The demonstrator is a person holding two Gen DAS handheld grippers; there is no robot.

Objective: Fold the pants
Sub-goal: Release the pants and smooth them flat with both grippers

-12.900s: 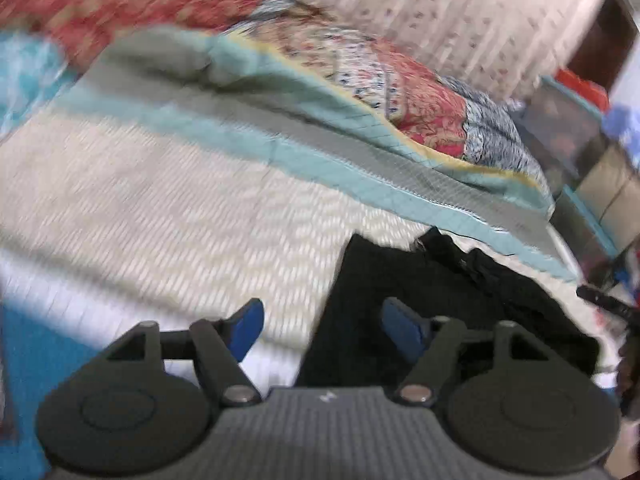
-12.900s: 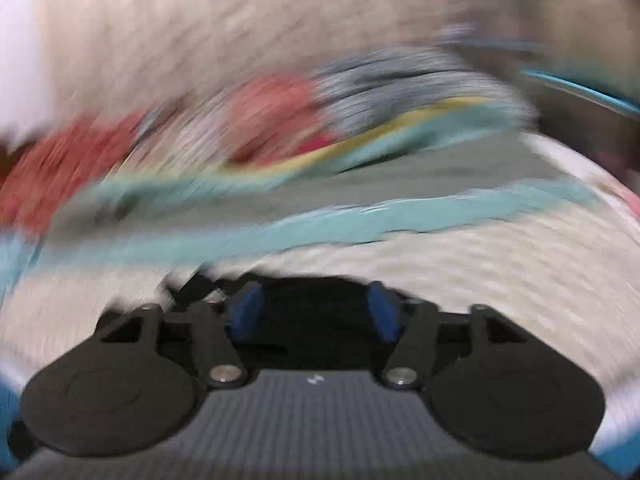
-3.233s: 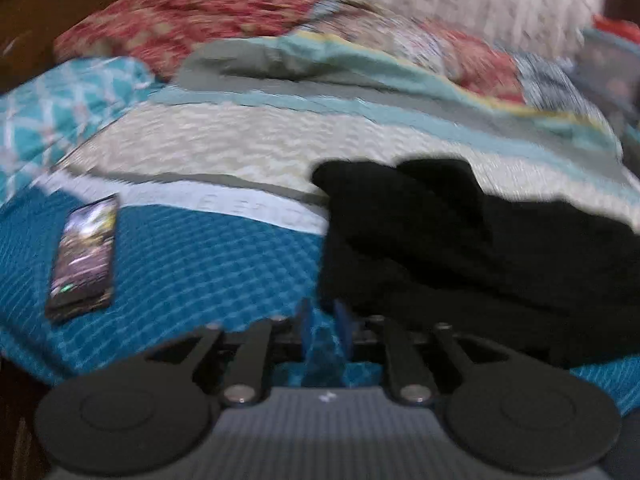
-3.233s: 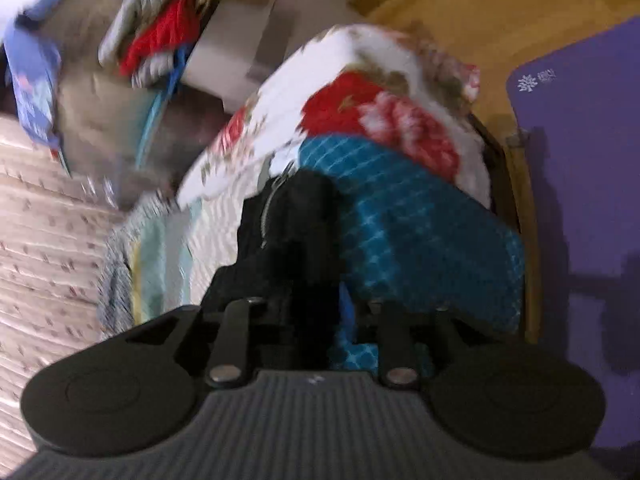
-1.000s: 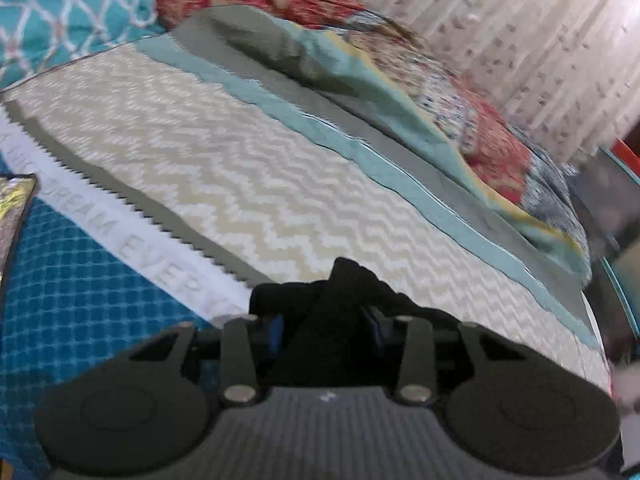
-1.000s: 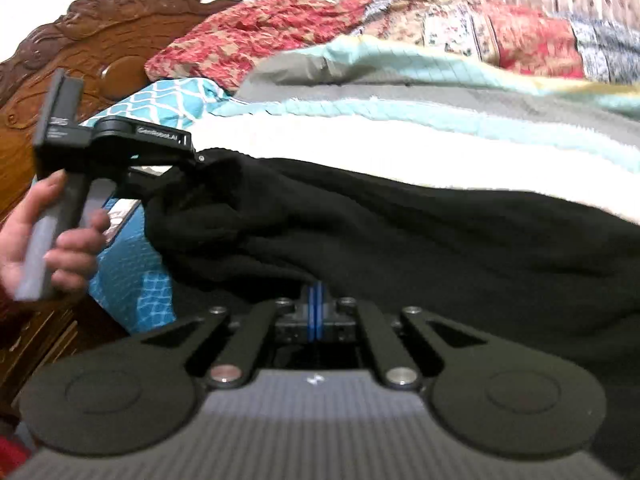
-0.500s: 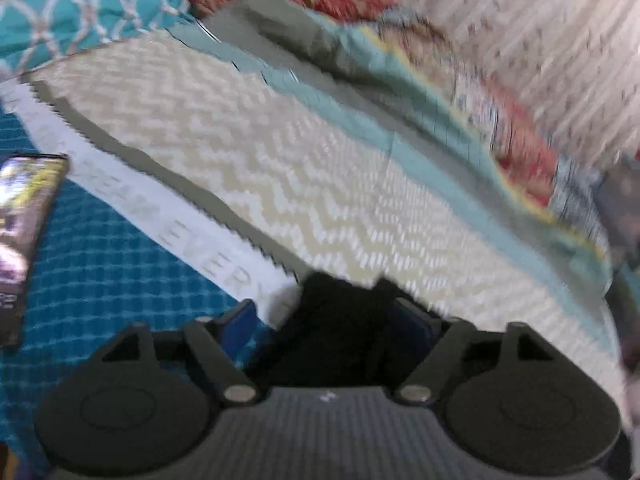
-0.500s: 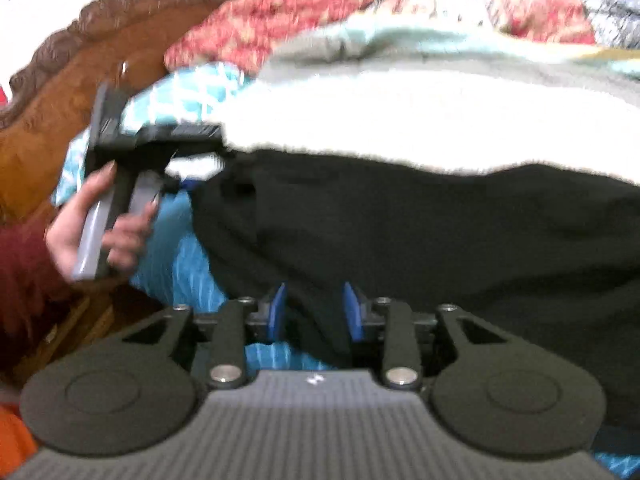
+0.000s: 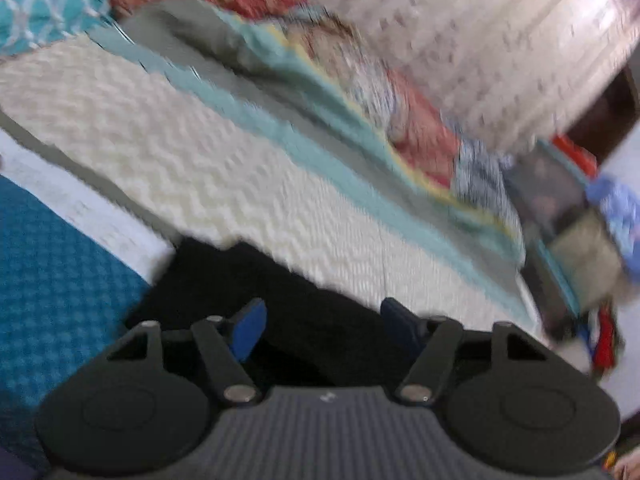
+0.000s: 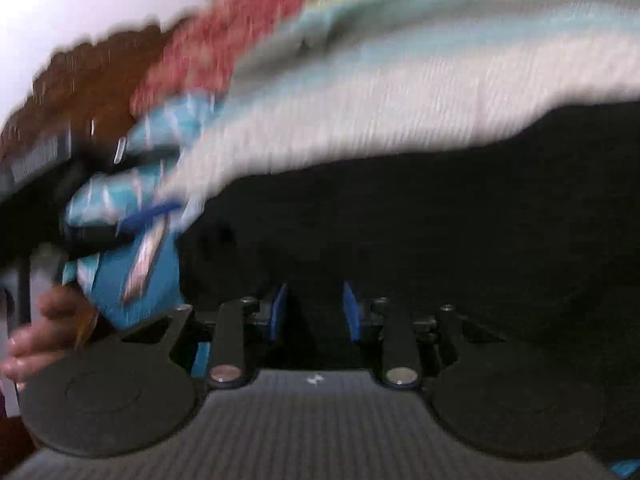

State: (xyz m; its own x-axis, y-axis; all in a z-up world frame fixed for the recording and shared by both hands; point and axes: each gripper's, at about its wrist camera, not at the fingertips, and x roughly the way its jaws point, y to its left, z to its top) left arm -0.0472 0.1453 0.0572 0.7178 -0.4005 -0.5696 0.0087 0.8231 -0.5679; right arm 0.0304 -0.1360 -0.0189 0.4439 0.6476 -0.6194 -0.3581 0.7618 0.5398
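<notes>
Pants (image 9: 280, 280) lie flat on the bed (image 9: 180, 152), right under both grippers, long way going left to right. Left gripper (image 9: 322, 324) w/ jaws wide, nothing held. Right gripper (image 10: 314, 312) w/ jaws partly apart, also over black cloth. Far back: pillows (image 9: 40, 4), curtain (image 9: 460, 20).
</notes>
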